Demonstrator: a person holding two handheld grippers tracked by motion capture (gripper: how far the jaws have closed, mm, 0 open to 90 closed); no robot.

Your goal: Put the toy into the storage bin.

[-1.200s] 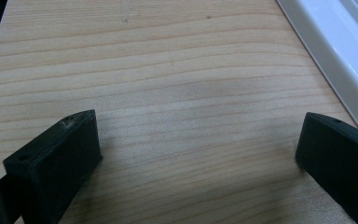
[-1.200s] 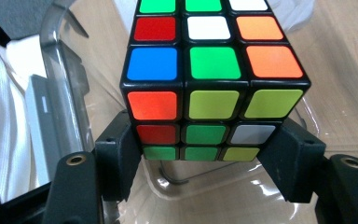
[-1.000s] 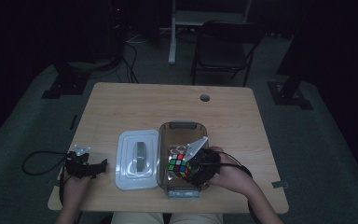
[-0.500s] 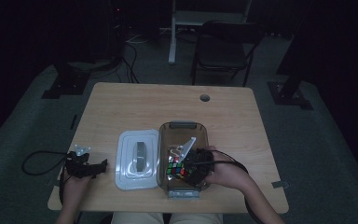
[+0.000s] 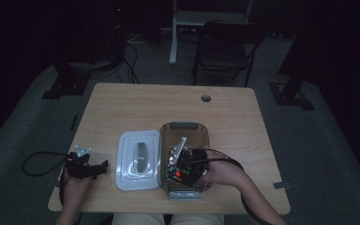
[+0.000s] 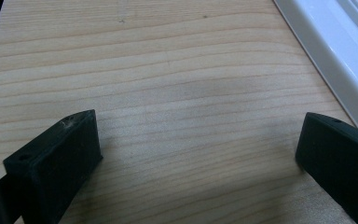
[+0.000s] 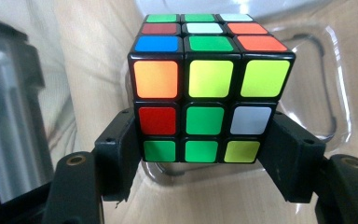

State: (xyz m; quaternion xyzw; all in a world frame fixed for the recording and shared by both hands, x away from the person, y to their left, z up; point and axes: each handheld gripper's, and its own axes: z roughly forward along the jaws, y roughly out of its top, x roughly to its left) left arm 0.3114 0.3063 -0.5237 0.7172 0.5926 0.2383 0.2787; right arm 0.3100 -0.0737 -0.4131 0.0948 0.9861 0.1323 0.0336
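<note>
The right gripper (image 7: 200, 154) clamps a Rubik's cube (image 7: 205, 93) between its fingers, apparently just inside the clear plastic container (image 5: 183, 129) on the wooden surface (image 5: 168, 108), so the next move looks like releasing it, while the left gripper (image 6: 200, 154) rests wide open beside the white lid (image 5: 138, 159).

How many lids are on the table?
1: a white rectangular plastic lid with a grey handle lies flat on the wooden table, just left of the clear plastic container. Nothing hides another.
</note>
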